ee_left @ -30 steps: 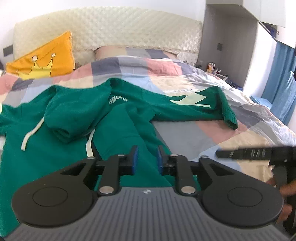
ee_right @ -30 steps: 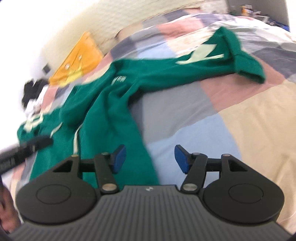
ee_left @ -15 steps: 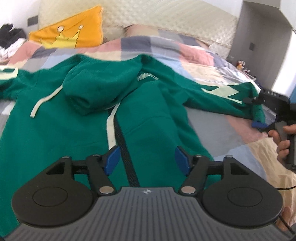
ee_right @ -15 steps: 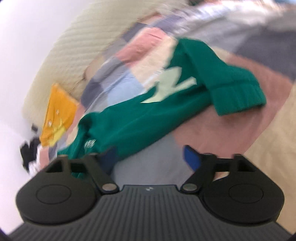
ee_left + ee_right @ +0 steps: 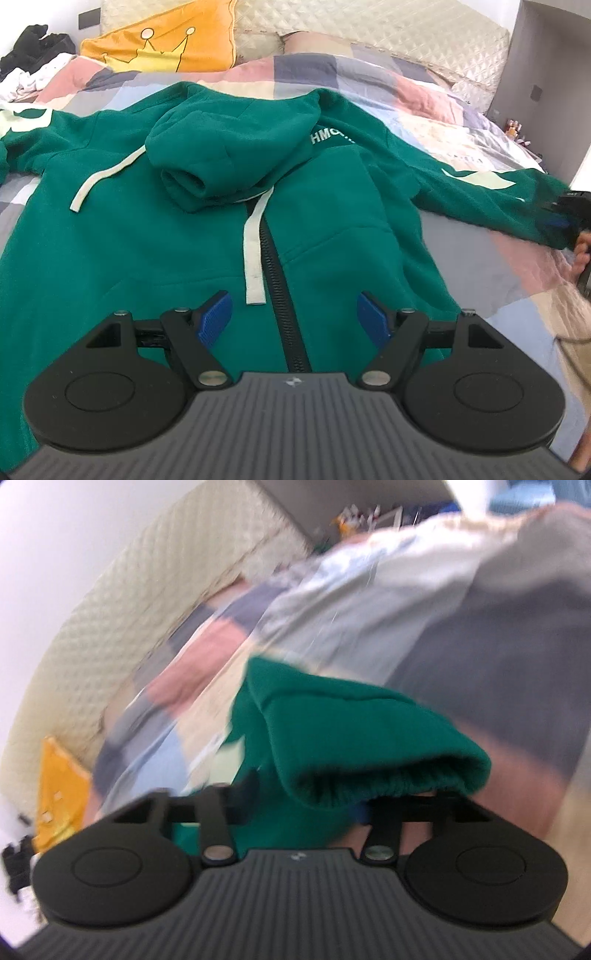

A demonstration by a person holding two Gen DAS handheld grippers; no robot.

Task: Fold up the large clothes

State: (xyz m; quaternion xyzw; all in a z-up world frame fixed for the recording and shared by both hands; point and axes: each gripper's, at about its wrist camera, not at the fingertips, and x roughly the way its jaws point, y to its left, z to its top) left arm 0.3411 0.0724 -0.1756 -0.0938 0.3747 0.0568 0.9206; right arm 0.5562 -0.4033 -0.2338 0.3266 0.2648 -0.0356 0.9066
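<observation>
Hovering over the near middle of the green hoodie (image 5: 155, 236), the left tool (image 5: 294, 317) stands wide, its jaws opening a little more, with nothing between the blue pads (image 5: 216, 318); only the zip (image 5: 284, 317) and a white drawstring (image 5: 255, 254) lie beyond them. The hoodie is spread front-up on the checked bedspread (image 5: 476, 254), hood bunched, one sleeve (image 5: 480, 195) stretched far right to the right tool (image 5: 565, 218). I'd pin the body near the zip so it doesn't drag when the sleeve comes across.

From the right wrist, blurred, the right tool (image 5: 306, 805) is closing narrow on the sleeve cuff (image 5: 384, 760), fabric draped over its fingers. A deep bite behind the ribbing, then lifting clear before swinging inward, should keep the fold flat.
</observation>
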